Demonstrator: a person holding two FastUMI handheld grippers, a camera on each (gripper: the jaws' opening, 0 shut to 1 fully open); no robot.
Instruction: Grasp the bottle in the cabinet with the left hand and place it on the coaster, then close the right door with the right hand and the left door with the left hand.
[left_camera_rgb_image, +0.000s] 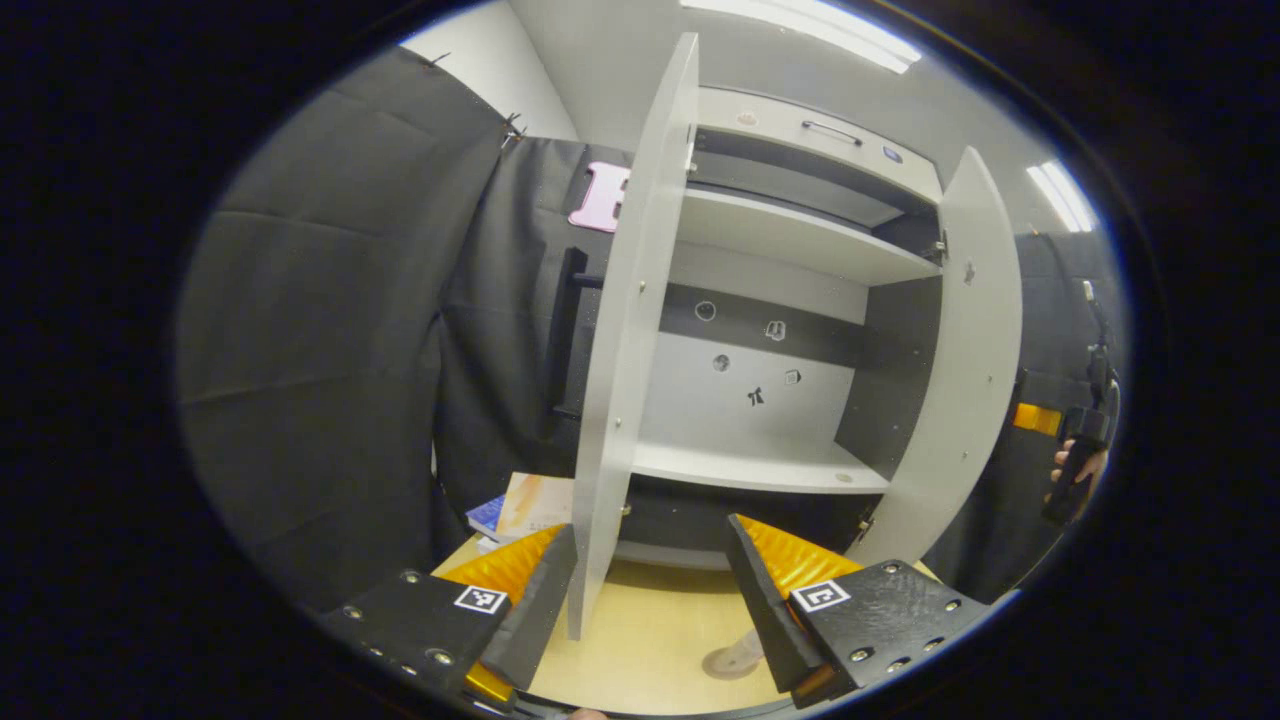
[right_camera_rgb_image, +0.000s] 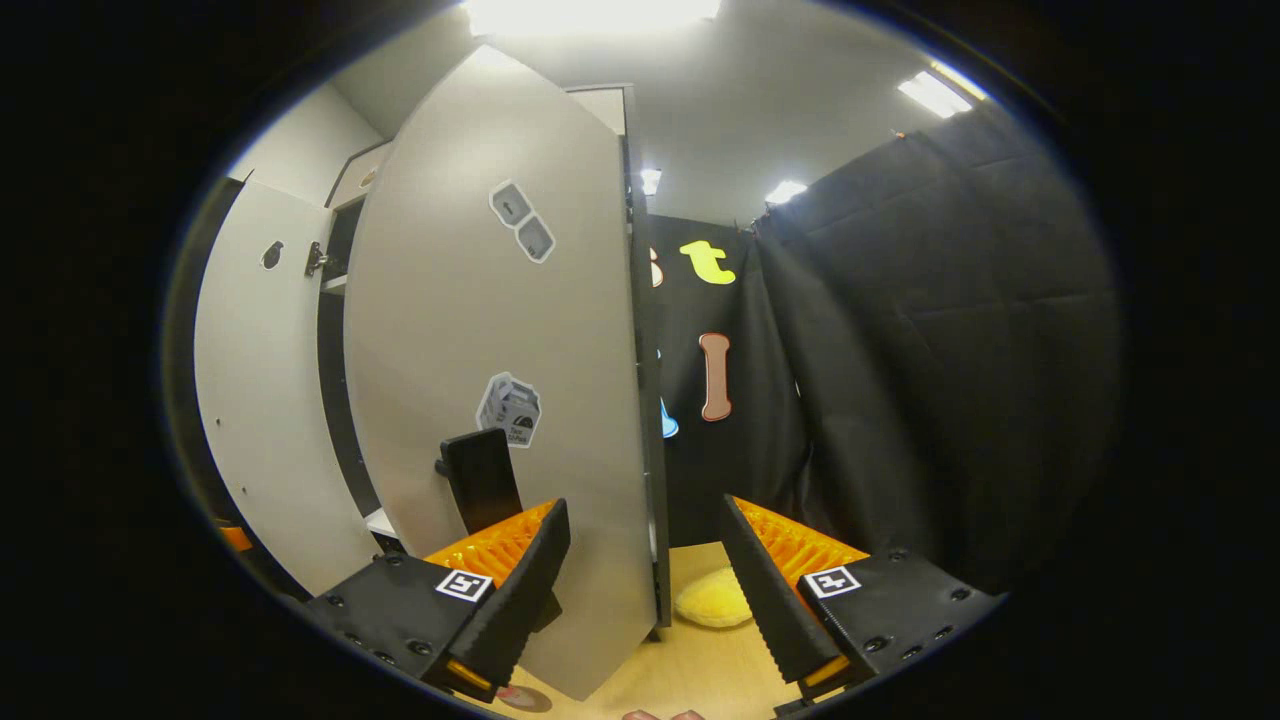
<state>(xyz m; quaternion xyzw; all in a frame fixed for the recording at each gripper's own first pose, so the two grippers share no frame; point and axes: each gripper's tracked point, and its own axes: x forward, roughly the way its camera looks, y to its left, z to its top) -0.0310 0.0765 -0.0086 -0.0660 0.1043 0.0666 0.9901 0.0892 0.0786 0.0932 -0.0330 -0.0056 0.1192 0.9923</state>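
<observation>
At the cabinet front: both doors open, L & R tongs gaping w/ nothing held.

Cabinet (left_camera_rgb_image: 790, 240) stands on the table (left_camera_rgb_image: 650, 630), the shelves in sight bare, so the bottle step is judged done. R door (right_camera_rgb_image: 500, 330) hangs part open, its stickered outer face toward the R gripper (right_camera_rgb_image: 645, 590). Its free edge lies between that gripper's wide-spread fingers; contact cannot be told. L door (left_camera_rgb_image: 625, 350) is seen edge-on between the equally spread fingers of the L gripper (left_camera_rgb_image: 650, 590). Doors: stiff flat panels, prob. light, free-swinging on hinges, w/ smooth faces likely slippery to pinch. Best hold is judged a flat push on the outer face near the free edge, or at the black handle (right_camera_rgb_image: 480, 480). Yellow round pad (right_camera_rgb_image: 712, 600) lies on the table beyond.
</observation>
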